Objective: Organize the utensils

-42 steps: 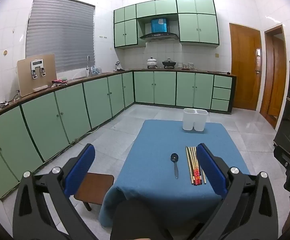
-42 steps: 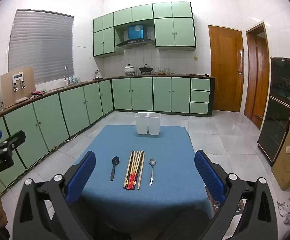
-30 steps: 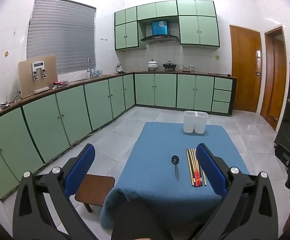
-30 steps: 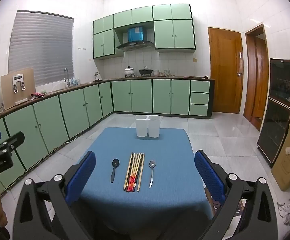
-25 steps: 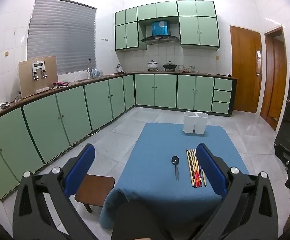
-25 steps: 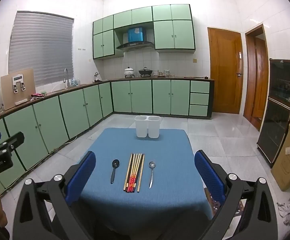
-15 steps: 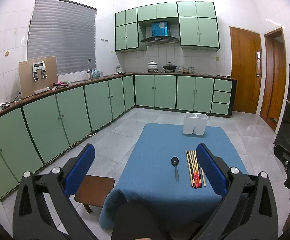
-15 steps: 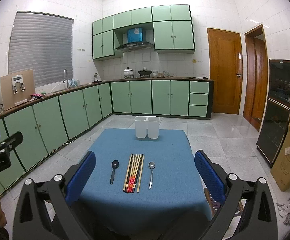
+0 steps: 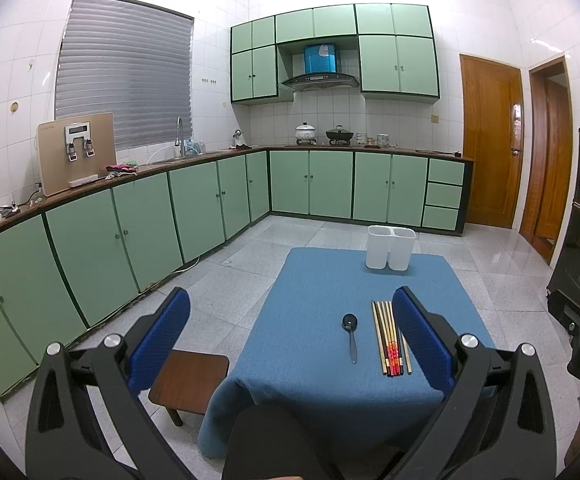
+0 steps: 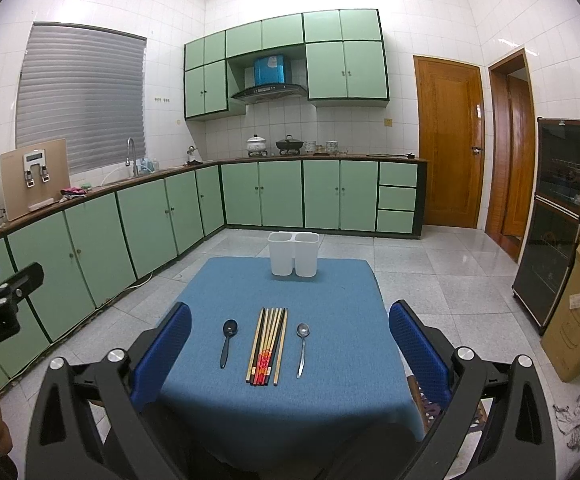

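A small table with a blue cloth (image 10: 330,288) holds a white two-compartment utensil holder (image 10: 293,253) at its far edge. Near the front lie a black spoon (image 10: 227,340), a row of several chopsticks (image 10: 268,344) and a metal spoon (image 10: 301,346). In the left wrist view the holder (image 9: 390,247), black spoon (image 9: 351,334) and chopsticks (image 9: 388,336) show; the metal spoon is hidden behind the right finger. My left gripper (image 9: 290,336) and right gripper (image 10: 290,348) are both open and empty, held back from the table's near edge.
A small wooden stool (image 9: 188,382) stands left of the table. Green base cabinets (image 10: 162,220) line the left and far walls. A dark glass-door cabinet (image 10: 562,216) and a cardboard box (image 10: 578,320) stand at the right. Tiled floor surrounds the table.
Both cameras have risen or tilted slightly, so the table sits a little lower in view. The utensils have not moved and both grippers stay open.
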### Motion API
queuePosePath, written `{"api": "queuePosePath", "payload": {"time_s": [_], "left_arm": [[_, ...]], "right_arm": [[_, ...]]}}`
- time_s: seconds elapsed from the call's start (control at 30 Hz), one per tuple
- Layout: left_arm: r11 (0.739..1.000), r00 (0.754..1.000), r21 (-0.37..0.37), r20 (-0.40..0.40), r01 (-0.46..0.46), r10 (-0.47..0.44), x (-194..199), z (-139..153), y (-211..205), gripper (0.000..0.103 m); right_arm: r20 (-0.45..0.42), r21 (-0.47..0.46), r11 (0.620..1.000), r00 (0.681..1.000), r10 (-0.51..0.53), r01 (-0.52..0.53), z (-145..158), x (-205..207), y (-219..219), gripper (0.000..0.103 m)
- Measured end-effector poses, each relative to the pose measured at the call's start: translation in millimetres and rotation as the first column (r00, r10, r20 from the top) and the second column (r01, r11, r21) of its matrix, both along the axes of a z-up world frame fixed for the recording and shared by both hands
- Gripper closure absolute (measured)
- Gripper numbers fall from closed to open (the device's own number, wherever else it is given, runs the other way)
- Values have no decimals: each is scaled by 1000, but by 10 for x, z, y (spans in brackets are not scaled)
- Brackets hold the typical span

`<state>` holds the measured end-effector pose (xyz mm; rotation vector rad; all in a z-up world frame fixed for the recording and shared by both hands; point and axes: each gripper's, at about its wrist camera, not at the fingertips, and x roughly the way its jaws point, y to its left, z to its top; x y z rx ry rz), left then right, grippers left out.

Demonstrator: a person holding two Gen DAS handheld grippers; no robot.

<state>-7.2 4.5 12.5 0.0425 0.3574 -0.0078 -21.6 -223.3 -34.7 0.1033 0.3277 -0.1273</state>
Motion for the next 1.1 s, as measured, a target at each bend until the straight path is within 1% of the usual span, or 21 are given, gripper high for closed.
{"api": "queuePosePath", "payload": {"time_s": [1.1], "left_arm": [[1000,1000,-1,3,-2,2,-7,-29,5,5]], "right_arm": [[-3,3,1000,1000,-2,2,-44,-12,-24,6]]}}
